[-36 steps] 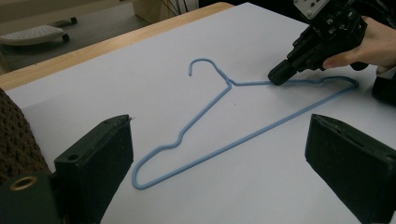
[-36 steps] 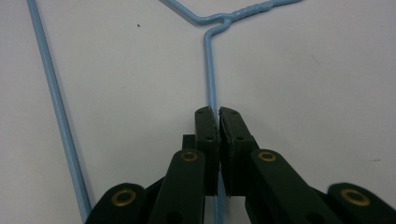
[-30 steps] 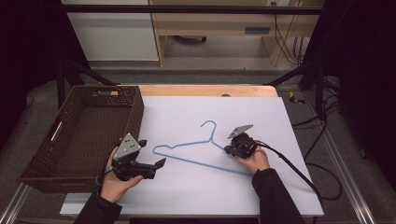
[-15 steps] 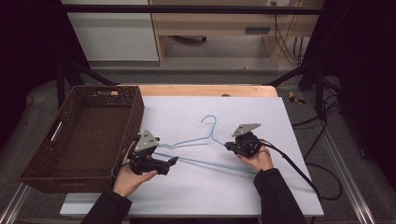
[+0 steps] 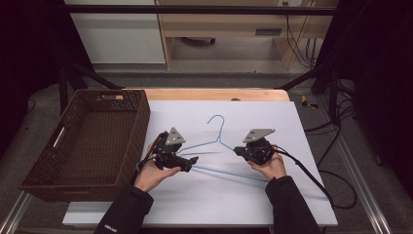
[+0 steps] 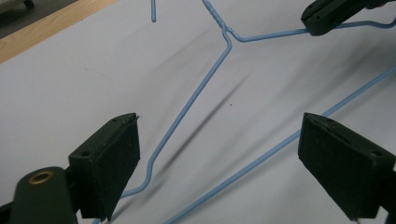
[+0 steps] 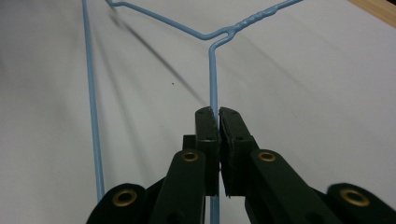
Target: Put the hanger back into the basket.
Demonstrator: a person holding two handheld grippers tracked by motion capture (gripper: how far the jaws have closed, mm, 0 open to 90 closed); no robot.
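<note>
A blue wire hanger (image 5: 220,129) hangs slightly above the white table top (image 5: 272,117) and casts a shadow on it. My right gripper (image 5: 237,151) is shut on the hanger's right shoulder wire (image 7: 214,74), which runs out from between its pads (image 7: 208,126). My left gripper (image 5: 192,163) stands open at the hanger's left end. In the left gripper view, the left shoulder wire (image 6: 201,88) and the bottom bar (image 6: 261,154) pass between its wide-set jaws, touching neither pad (image 6: 112,158). These jaws have just been closing a little. The right gripper (image 6: 327,14) shows at the top right of that view.
A dark brown wicker basket (image 5: 143,117) stands on the table's left side, close beside my left hand. A wooden strip (image 5: 214,94) borders the far edge of the white top. A cable (image 5: 311,175) trails from the right gripper off the right side.
My left gripper has moved right from beside the basket to the hanger's left end. The right gripper has raised the hanger slightly.
</note>
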